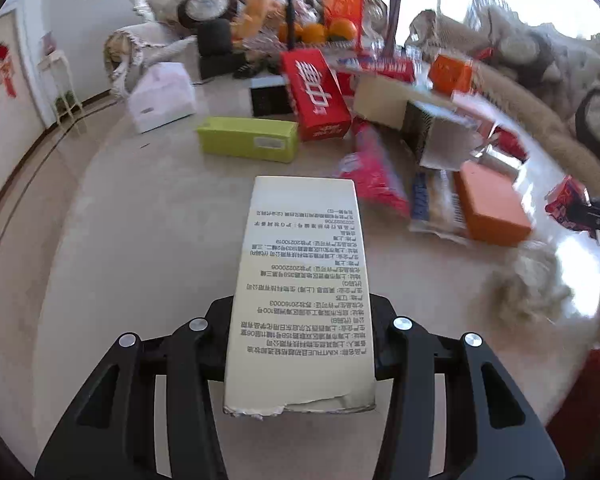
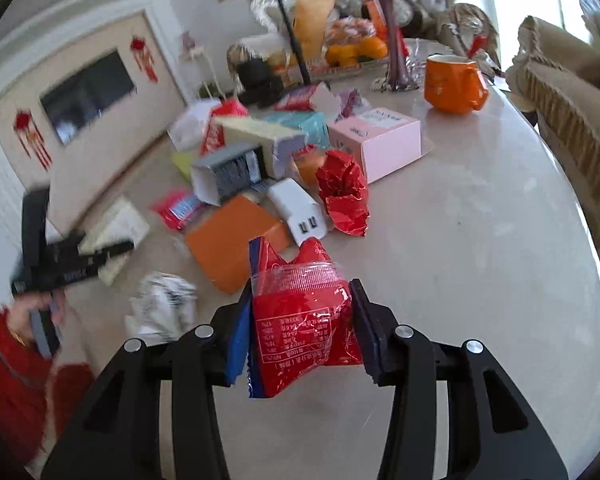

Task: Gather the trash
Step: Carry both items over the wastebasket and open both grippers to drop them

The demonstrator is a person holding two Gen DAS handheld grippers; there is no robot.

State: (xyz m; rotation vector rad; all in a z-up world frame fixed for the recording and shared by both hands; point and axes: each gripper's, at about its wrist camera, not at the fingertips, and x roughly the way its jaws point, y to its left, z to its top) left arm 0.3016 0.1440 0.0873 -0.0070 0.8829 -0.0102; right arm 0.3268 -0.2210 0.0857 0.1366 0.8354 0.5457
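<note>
My left gripper (image 1: pixel 302 312) is shut on a long cream carton (image 1: pixel 304 280) with black print, held above the marble table (image 1: pixel 140 220). My right gripper (image 2: pixel 298 304) is shut on a red snack wrapper (image 2: pixel 300 320) with a clear top and blue edge. More trash lies ahead: a green box (image 1: pixel 248 138), a red box (image 1: pixel 316 94), an orange box (image 2: pixel 232 240), a crumpled red wrapper (image 2: pixel 344 196), a pink-red packet (image 1: pixel 374 176). The left gripper with its carton shows at the left of the right wrist view (image 2: pixel 80 260).
An orange mug (image 2: pixel 454 84), a pink box (image 2: pixel 380 142), a white charger (image 2: pixel 300 210), a fruit tray with oranges (image 2: pixel 356 54) and a purple vase (image 2: pixel 396 60) stand on the table. A crumpled white tissue (image 2: pixel 164 304) lies near its edge. Sofas ring the table.
</note>
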